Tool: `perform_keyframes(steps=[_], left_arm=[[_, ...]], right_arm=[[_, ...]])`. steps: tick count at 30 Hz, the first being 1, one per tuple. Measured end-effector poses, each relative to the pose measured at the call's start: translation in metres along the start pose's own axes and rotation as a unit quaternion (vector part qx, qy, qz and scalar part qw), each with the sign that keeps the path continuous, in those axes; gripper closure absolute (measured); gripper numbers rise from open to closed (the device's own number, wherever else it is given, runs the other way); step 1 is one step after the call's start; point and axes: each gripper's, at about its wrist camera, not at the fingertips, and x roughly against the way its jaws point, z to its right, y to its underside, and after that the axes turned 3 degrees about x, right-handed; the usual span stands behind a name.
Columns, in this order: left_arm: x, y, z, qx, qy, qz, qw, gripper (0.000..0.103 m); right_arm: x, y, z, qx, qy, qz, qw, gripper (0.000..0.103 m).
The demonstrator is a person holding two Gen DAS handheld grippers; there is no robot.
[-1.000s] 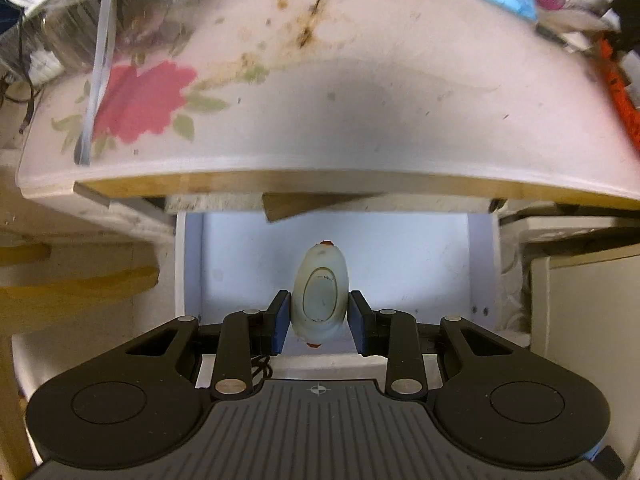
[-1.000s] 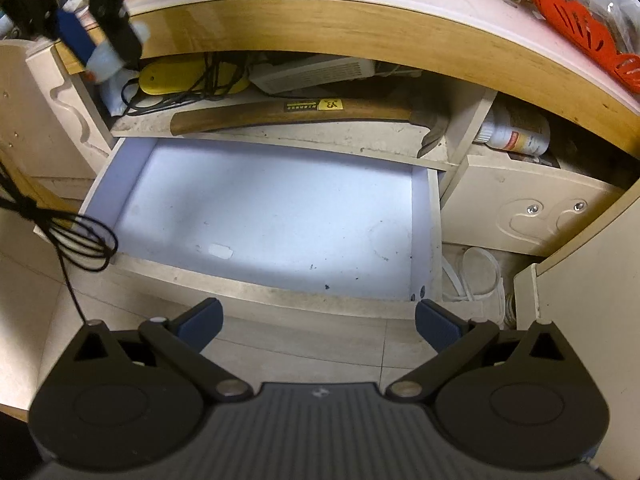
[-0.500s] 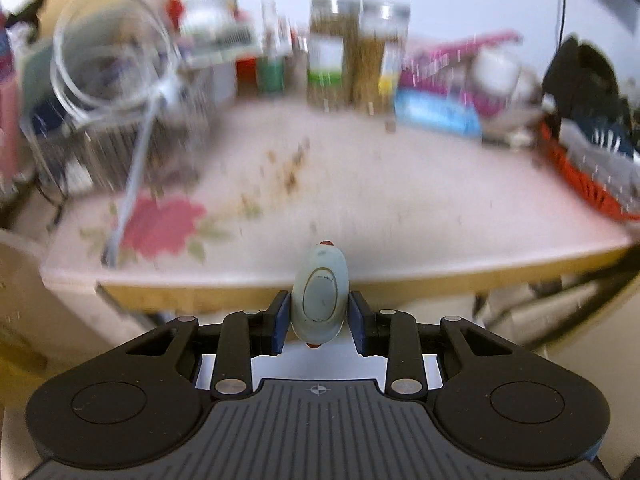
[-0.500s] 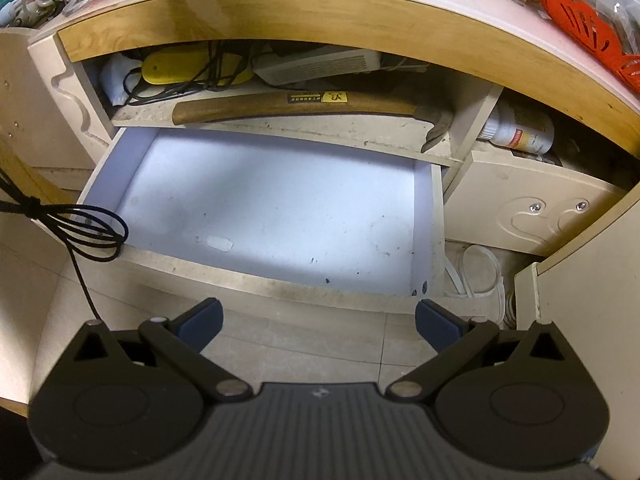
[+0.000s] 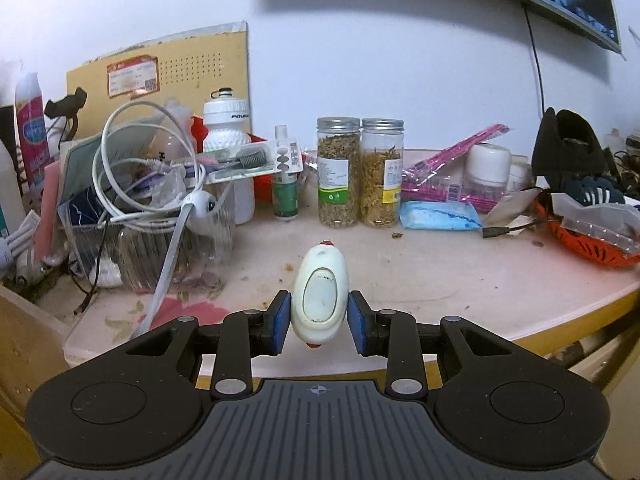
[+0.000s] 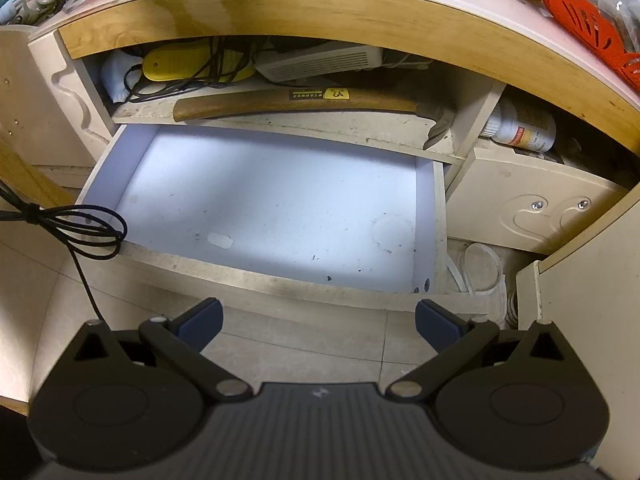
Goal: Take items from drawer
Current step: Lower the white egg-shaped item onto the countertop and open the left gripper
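Observation:
My left gripper (image 5: 319,322) is shut on a small white egg-shaped toy (image 5: 320,295) with red tips, held above the front edge of the pink desk top (image 5: 460,276). In the right wrist view the drawer (image 6: 280,208) stands pulled open, its white floor bare. My right gripper (image 6: 318,320) is open and empty, in front of the drawer's front wall and above the tiled floor.
The desk holds a clear bin of cables (image 5: 160,216), two herb jars (image 5: 360,172), a blue packet (image 5: 438,216) and an orange basket (image 5: 580,236). On the shelf above the drawer lie a wooden-handled axe (image 6: 312,104), a yellow device (image 6: 196,64) and a white box (image 6: 324,62). A black cable (image 6: 80,228) hangs at left.
My left gripper has risen with the toy from the drawer to above the desk top. The right gripper has barely moved.

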Motion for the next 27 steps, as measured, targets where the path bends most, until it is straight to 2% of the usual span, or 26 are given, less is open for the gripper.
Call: perform_keyframes(steps=[13,19,24,27], left_arm=[[-0.052,0.014,-0.008,0.017,-0.007,0.024,0.9996,0.073],[-0.071,0.013,-0.013,0.026,-0.003,0.018,0.9995,0.073],[-0.082,0.019,-0.016,0.017,0.000,0.007,0.9998,0.073],[-0.083,0.023,-0.016,0.007,-0.001,0.016,0.9999,0.073]], right_arm=[[-0.004,0.005,0.003,-0.012,-0.006,-0.009,1.000,0.000],[-0.005,0.008,0.000,-0.013,-0.015,-0.018,1.000,0.000],[-0.004,0.008,-0.004,-0.010,-0.020,-0.020,1.000,0.000],[-0.004,0.009,-0.006,-0.009,-0.024,-0.021,0.999,0.000]])
